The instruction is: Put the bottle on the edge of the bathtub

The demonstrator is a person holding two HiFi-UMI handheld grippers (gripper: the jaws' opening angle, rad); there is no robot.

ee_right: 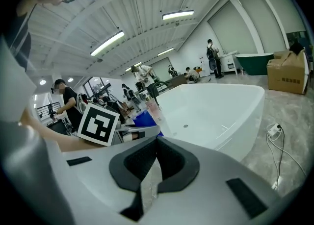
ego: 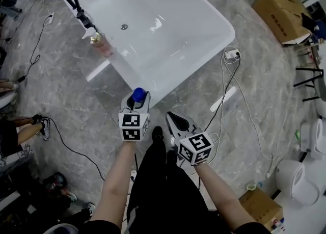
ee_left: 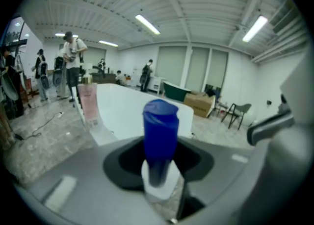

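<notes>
Left gripper [ego: 137, 102] jaws pinch blue-capped bottle [ee_left: 160, 123] — right gripper [ego: 171, 119] jaws pressed together.

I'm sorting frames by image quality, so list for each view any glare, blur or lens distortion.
Head view: evenly lit and fairly sharp, with glare streaks on the glossy inside of the bathtub. Left gripper view: fisheye bending, dark corners, and the close blue-topped bottle is soft. Right gripper view: the ceiling bows strongly, and the near fingers are slightly blurred.
</notes>
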